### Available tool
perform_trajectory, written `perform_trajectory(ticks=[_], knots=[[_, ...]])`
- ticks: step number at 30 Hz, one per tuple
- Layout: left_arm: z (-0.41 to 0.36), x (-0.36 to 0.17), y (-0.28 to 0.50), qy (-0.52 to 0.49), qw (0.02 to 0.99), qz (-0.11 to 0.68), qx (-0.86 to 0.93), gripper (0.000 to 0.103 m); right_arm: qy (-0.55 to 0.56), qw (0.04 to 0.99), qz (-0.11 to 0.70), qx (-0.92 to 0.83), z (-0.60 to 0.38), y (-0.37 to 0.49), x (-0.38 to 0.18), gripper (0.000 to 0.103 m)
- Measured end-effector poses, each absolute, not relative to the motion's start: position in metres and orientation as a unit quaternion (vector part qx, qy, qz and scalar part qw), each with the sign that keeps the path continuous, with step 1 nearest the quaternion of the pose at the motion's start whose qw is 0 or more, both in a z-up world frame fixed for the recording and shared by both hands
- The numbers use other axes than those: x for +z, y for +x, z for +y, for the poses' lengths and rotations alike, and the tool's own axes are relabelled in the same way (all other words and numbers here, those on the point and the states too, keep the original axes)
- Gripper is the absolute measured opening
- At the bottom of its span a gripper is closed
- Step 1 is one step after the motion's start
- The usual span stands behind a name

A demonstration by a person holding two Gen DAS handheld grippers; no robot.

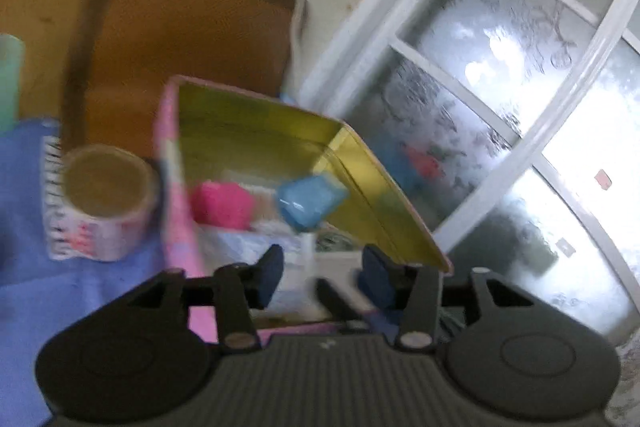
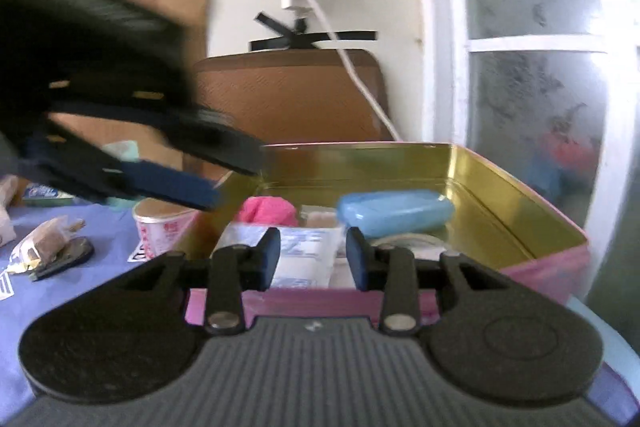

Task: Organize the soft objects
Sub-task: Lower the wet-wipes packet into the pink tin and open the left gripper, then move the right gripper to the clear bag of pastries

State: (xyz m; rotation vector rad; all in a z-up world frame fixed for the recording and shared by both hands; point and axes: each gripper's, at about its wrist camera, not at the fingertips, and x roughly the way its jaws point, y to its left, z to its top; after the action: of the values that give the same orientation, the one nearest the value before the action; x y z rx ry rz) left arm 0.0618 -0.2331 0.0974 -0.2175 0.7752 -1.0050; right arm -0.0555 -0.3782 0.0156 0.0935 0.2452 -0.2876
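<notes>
A pink tin box (image 2: 536, 267) with a gold inside stands open on a blue cloth (image 2: 100, 267). Inside it lie a pink fluffy cloth (image 2: 266, 209) toward the far left, a light blue soft pouch (image 2: 394, 213) to its right against the far wall, and white printed packets (image 2: 300, 255) nearer the front.

The right gripper (image 2: 312, 255) hovers at the near wall of the box, its blue pads parted by a narrow gap with nothing between them; the packets show through the gap. The left gripper (image 1: 324, 277) also stands partly open and empty above the near edge of the box; in the right wrist view it reaches in blurred from the left, over the box's left corner.

Just beside the box on the left stands a roll of printed tape (image 1: 102, 201). Farther left on the cloth lies a wrapped snack (image 2: 44, 245). Behind the box leans a brown board (image 2: 288, 91) against the wall, with a white cable (image 2: 360, 79) hanging across it, and a frosted window (image 2: 536, 67) is on the right.
</notes>
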Motion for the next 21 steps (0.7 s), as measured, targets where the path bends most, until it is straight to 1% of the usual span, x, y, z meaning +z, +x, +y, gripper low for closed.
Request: perform_trajectory(ticks=[1, 5, 9, 15, 17, 21], knots=[[-0.219, 0.095, 0.063, -0.106, 0.805, 0.358, -0.461, 0.052, 0.049, 0.981, 0.123, -0.141, -0.379, -0.059, 0.014, 0.04], [-0.164, 0.077, 0.063, -0.137, 0.817, 0.364, -0.426, 0.053, 0.066, 0.985, 0.109, -0.118, -0.374, -0.069, 0.016, 0.04], [-0.1, 0.052, 0.049, -0.125, 0.853, 0.354, -0.363, 0.053, 0.06, 0.991, 0.101, -0.063, -0.341, -0.07, 0.025, 0.04], [-0.014, 0.018, 0.04, -0.087, 0.903, 0.353, -0.229, 0.053, 0.037, 0.987, 0.151, 0.049, -0.281, -0.039, 0.024, 0.04], [0.008, 0.01, 0.044, -0.103, 0.909, 0.349, -0.201, 0.052, 0.035, 0.982, 0.169, 0.077, -0.263, -0.026, 0.024, 0.04], [0.025, 0.005, 0.037, -0.132, 0.924, 0.31, -0.18, 0.053, 0.042, 0.972, 0.198, 0.122, -0.229, 0.009, 0.029, 0.041]])
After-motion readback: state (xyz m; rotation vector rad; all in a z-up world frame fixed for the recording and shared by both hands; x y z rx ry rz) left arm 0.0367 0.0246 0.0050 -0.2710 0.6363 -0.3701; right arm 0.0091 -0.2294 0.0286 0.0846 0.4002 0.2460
